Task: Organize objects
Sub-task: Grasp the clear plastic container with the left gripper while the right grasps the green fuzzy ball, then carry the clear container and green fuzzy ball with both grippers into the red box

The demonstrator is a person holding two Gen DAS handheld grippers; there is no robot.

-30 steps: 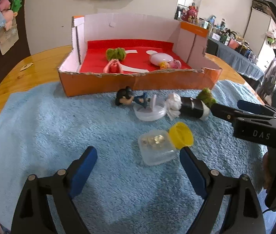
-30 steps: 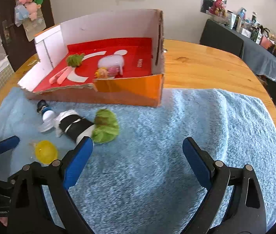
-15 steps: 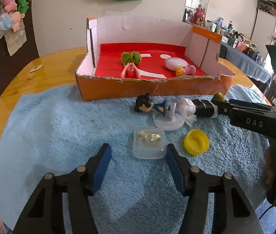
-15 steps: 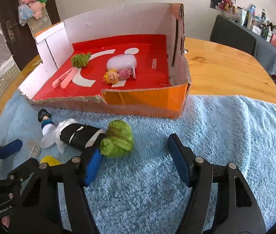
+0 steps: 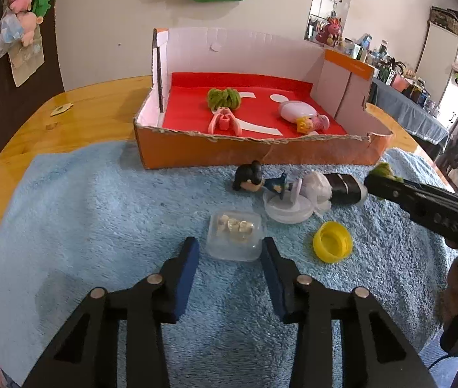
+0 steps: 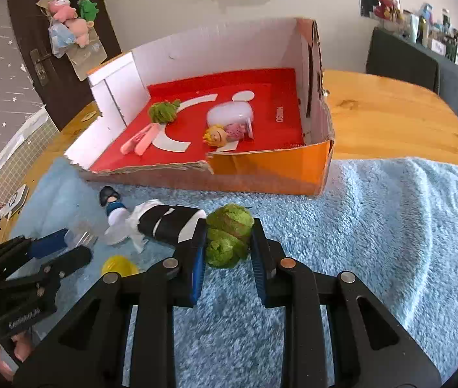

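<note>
A small clear plastic case (image 5: 235,236) with pale bits inside lies on the blue towel (image 5: 99,226). My left gripper (image 5: 229,243) straddles it, jaws closing, with a sliver of gap still at the left pad. A green fuzzy ball (image 6: 229,237) rests against a black-and-white doll body (image 6: 167,224). My right gripper (image 6: 229,236) is shut on that ball. In the left wrist view the right gripper (image 5: 423,200) reaches in from the right edge to the green ball (image 5: 384,171). The left gripper (image 6: 67,247) shows at the lower left of the right wrist view.
An orange cardboard box (image 5: 261,155) with a red floor stands behind the towel, holding a green-haired pink doll (image 5: 224,110), a white oval (image 5: 293,110) and a blond figurine (image 6: 217,135). A yellow cap (image 5: 332,242) and a dark-haired figurine (image 5: 250,181) lie on the towel.
Both pairs of jaws have narrowed from wide open. The left fingers came forward around the clear case. The right fingers came forward and closed on the green ball.
</note>
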